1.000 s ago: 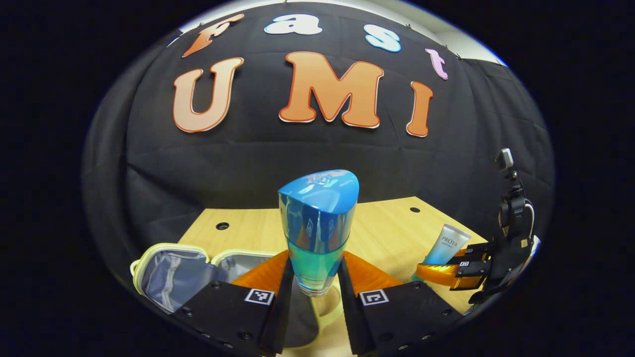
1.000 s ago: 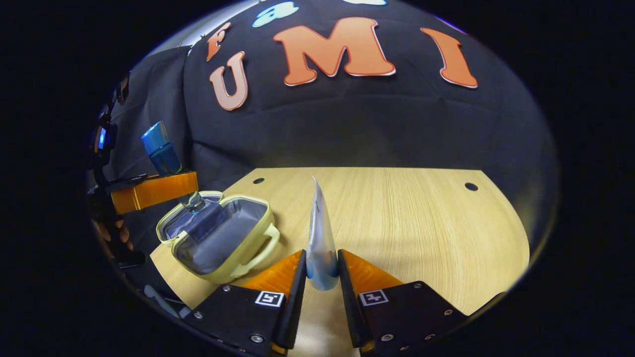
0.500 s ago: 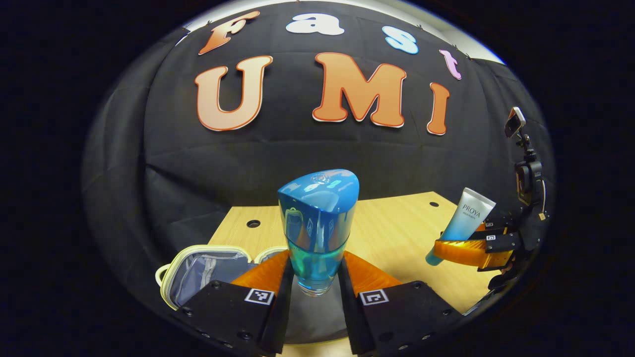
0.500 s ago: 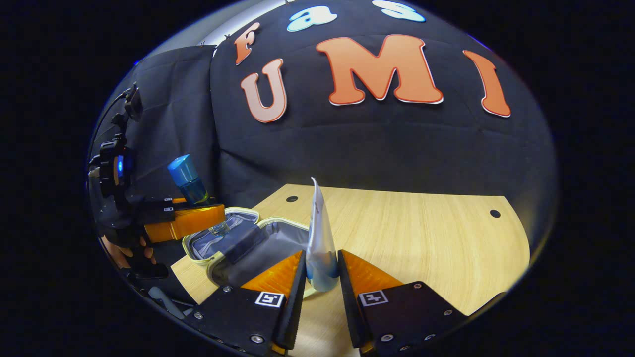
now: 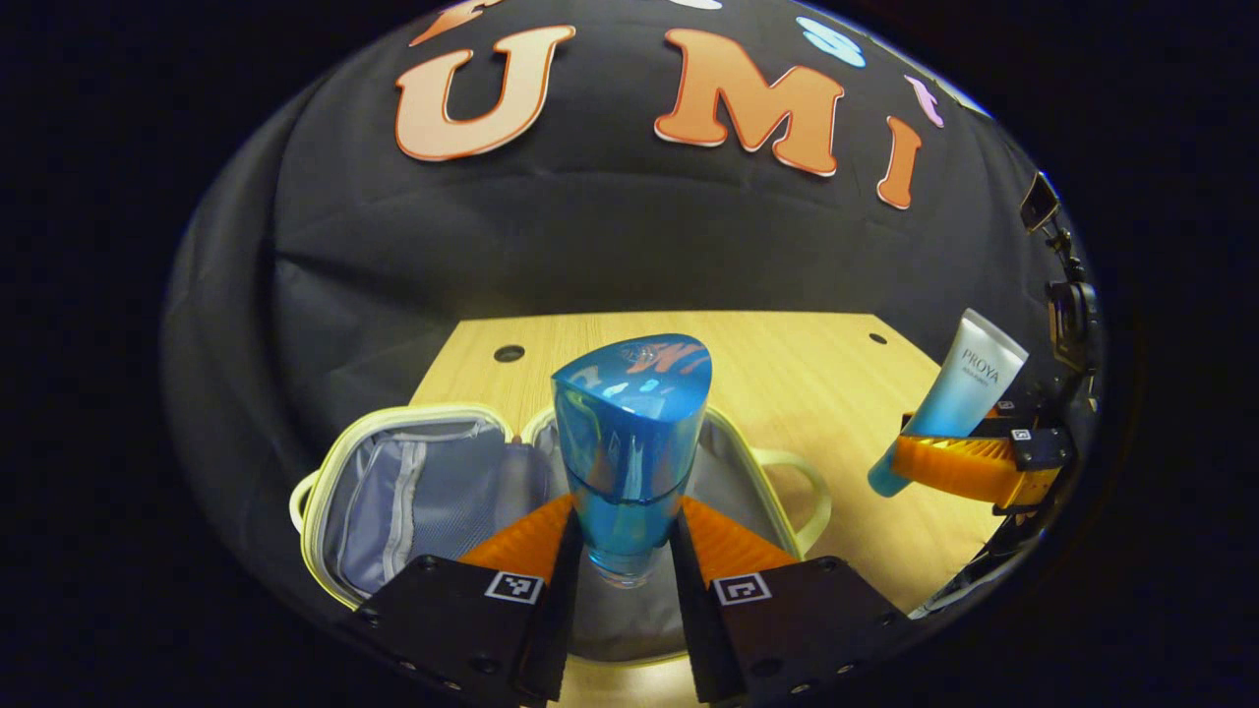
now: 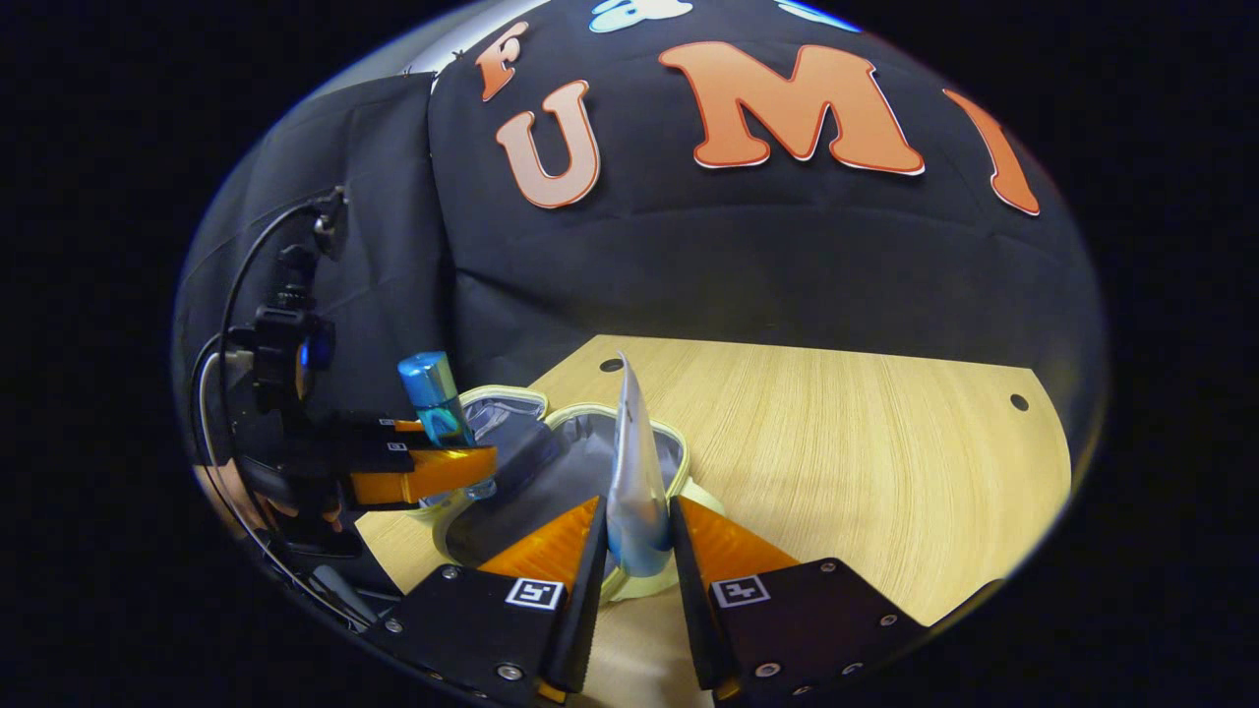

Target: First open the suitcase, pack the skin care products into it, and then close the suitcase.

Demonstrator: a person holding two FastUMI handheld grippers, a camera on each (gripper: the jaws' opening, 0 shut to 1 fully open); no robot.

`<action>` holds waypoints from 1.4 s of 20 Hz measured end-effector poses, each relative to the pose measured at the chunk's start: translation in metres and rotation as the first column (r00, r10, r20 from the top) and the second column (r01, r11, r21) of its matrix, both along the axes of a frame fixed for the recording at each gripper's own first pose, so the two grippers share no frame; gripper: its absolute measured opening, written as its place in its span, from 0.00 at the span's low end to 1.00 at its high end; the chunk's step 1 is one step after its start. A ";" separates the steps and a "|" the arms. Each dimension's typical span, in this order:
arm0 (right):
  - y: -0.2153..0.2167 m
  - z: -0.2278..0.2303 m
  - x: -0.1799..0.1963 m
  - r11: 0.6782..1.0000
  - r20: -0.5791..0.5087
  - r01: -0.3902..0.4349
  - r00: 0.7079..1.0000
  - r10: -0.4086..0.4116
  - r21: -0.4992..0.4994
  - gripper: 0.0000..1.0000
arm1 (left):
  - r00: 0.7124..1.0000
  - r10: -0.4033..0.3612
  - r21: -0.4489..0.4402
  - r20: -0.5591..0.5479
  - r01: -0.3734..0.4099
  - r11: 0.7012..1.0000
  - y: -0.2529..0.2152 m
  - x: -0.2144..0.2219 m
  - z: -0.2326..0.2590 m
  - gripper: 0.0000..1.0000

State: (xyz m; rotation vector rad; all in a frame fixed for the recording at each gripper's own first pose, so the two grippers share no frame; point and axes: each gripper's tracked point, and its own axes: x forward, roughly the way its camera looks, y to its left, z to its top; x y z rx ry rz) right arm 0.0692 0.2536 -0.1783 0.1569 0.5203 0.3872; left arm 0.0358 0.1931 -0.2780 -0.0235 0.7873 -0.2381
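Both grippers now closer over open pale-yellow zip case (image 5: 325, 472); left gripper (image 5: 625, 580) clamps blue glass bottle (image 5: 629, 442), right gripper (image 6: 637, 565) clamps white-blue squeeze tube (image 6: 634, 462). Lower bottle upright into grey lining before releasing.

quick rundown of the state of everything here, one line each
suitcase: open, lying flat on the table, both halves showing their lining
blue bottle: capped, upright, held over the open suitcase
tube: capped, tilted, held above the table
left gripper: shut on the blue bottle
right gripper: shut on the tube
table: bare wood beyond the suitcase
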 end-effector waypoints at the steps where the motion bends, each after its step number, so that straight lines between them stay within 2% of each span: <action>1: 0.004 -0.002 0.000 1.000 -0.008 0.001 1.000 -0.001 0.004 0.41 | 1.000 -0.006 0.002 -0.028 0.006 1.000 0.000 0.000 -0.008 0.48; 9: 0.028 -0.019 0.004 0.999 -0.062 0.007 0.998 -0.005 0.037 0.41 | 0.975 -0.041 0.012 -0.219 0.045 0.999 0.008 0.001 -0.067 0.48; 16: 0.042 -0.033 0.004 0.998 -0.119 0.011 0.993 -0.003 0.063 0.41 | 0.921 -0.036 0.038 -0.388 0.055 0.998 0.006 -0.007 -0.086 0.48; 18: 0.044 -0.037 0.005 0.998 -0.132 0.013 0.991 -0.004 0.066 0.41 | 0.913 -0.038 0.049 -0.407 0.064 0.997 0.002 -0.002 -0.088 0.48; 24: 0.046 -0.047 0.010 0.998 -0.156 0.019 0.988 -0.009 0.064 0.41 | 0.873 0.035 0.122 -0.486 0.028 0.992 -0.001 0.000 -0.110 0.48; 28: 0.042 -0.051 0.006 0.998 -0.175 0.020 0.985 -0.009 0.065 0.41 | 0.863 0.067 0.124 -0.500 -0.005 0.992 -0.003 0.000 -0.120 0.48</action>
